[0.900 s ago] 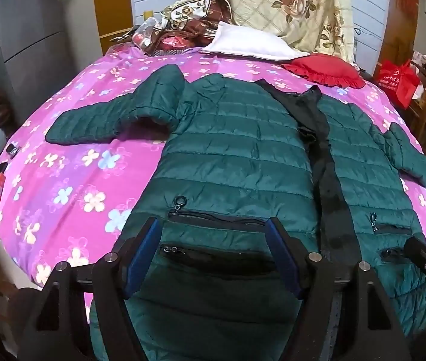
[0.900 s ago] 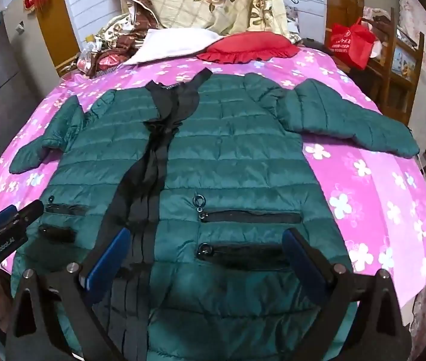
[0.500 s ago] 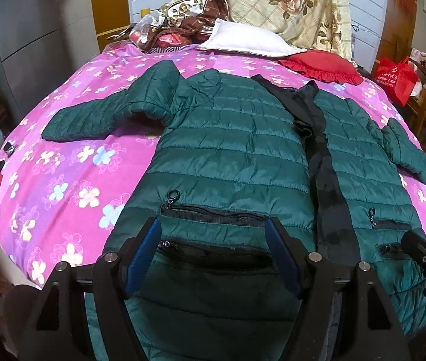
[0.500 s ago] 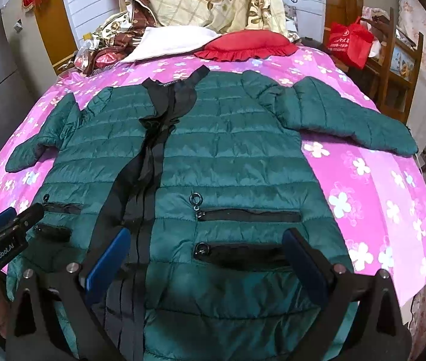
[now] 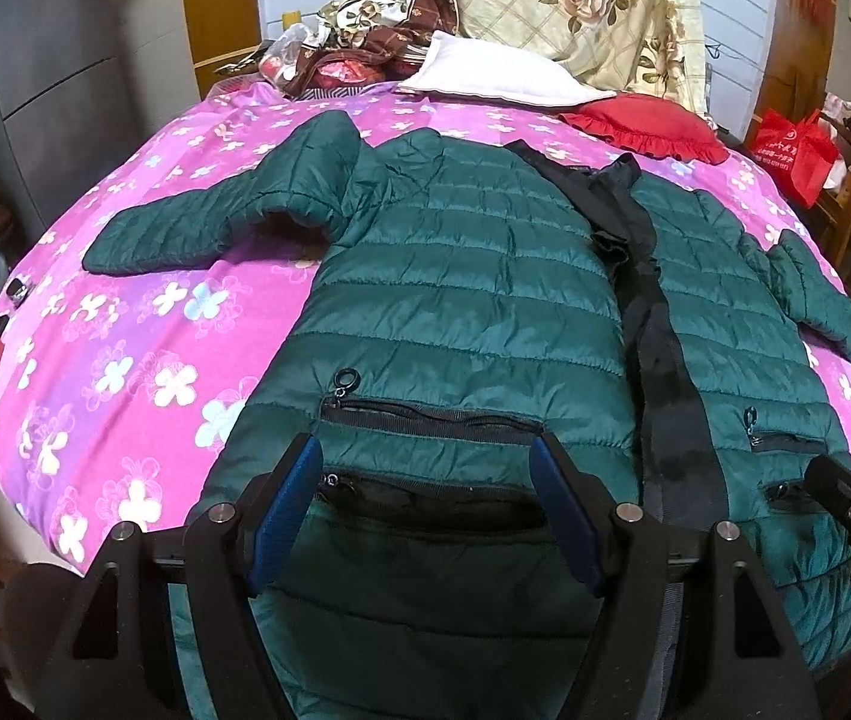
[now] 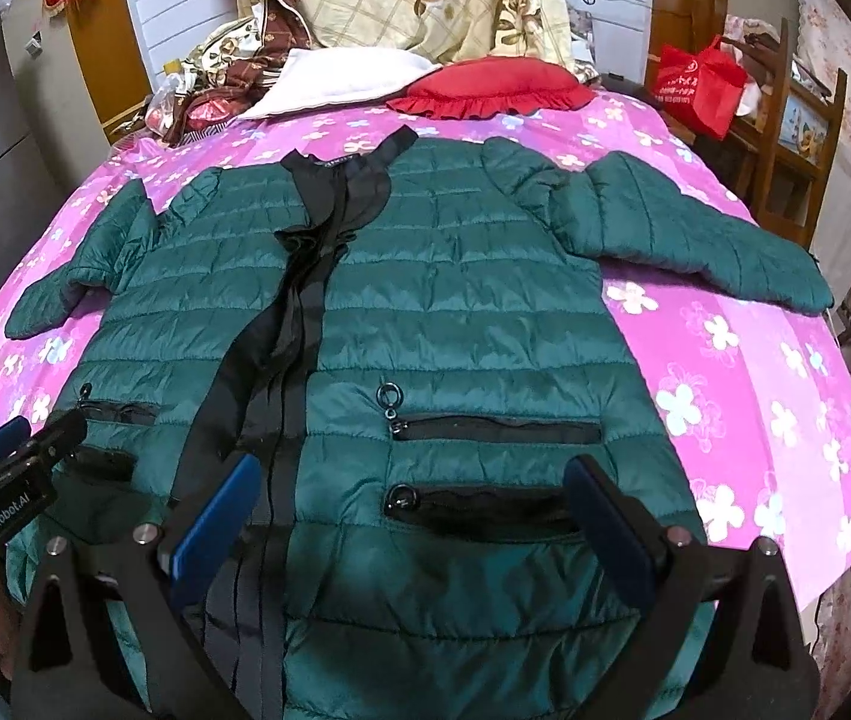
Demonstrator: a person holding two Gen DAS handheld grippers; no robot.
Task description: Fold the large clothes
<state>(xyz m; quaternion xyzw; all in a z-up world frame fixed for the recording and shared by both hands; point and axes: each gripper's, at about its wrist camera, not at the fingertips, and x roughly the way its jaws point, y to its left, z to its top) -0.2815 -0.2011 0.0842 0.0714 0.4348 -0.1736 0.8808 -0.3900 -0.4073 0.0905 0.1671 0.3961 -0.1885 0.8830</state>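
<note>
A dark green quilted jacket (image 5: 455,300) lies front up on the pink flowered bed (image 5: 125,360), sleeves spread out to both sides, a black zipper strip down its middle. It also shows in the right wrist view (image 6: 455,312). My left gripper (image 5: 425,498) is open and empty, hovering over the jacket's lower left panel by the zip pockets. My right gripper (image 6: 419,516) is open and empty over the lower right panel. The left gripper shows at the left edge of the right wrist view (image 6: 11,468).
A white pillow (image 5: 485,72), a red ruffled cushion (image 5: 653,126) and a floral quilt (image 5: 575,0) lie at the head of the bed. A red bag (image 5: 797,150) and wooden shelves stand to the right. A grey cabinet (image 5: 35,90) stands to the left.
Both grippers have drifted a little forward over the jacket's lower part; the jacket sits slightly lower and larger in view. Both stay open. The jacket has not moved.
</note>
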